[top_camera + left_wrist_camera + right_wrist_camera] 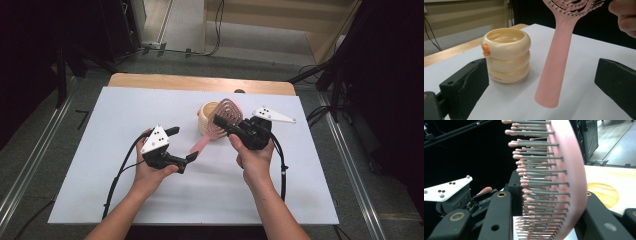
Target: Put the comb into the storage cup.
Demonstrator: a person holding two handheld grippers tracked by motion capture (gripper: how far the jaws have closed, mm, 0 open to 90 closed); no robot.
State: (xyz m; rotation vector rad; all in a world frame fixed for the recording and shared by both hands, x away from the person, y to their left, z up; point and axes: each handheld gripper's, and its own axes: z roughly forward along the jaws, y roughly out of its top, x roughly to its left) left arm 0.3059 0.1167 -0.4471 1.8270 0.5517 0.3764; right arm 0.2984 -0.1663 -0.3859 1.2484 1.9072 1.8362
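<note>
Two bare forearms reach in from the counter's near edge. The left hand-held gripper (181, 144) hovers left of centre, jaws spread wide with nothing pressed between them. The right hand-held gripper (223, 124), right of centre and angled leftward, has its jaws clamped on a brush (225, 117).

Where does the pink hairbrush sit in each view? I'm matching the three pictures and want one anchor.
High view: the pink hairbrush lies mid-table, head clamped in the right gripper, handle slanting toward the open left gripper.
Left gripper view: its handle stands centre, head cut off at the top.
Right gripper view: the bristled head up close, between the jaws.
Shared landmark: the cream ringed cup.
</note>
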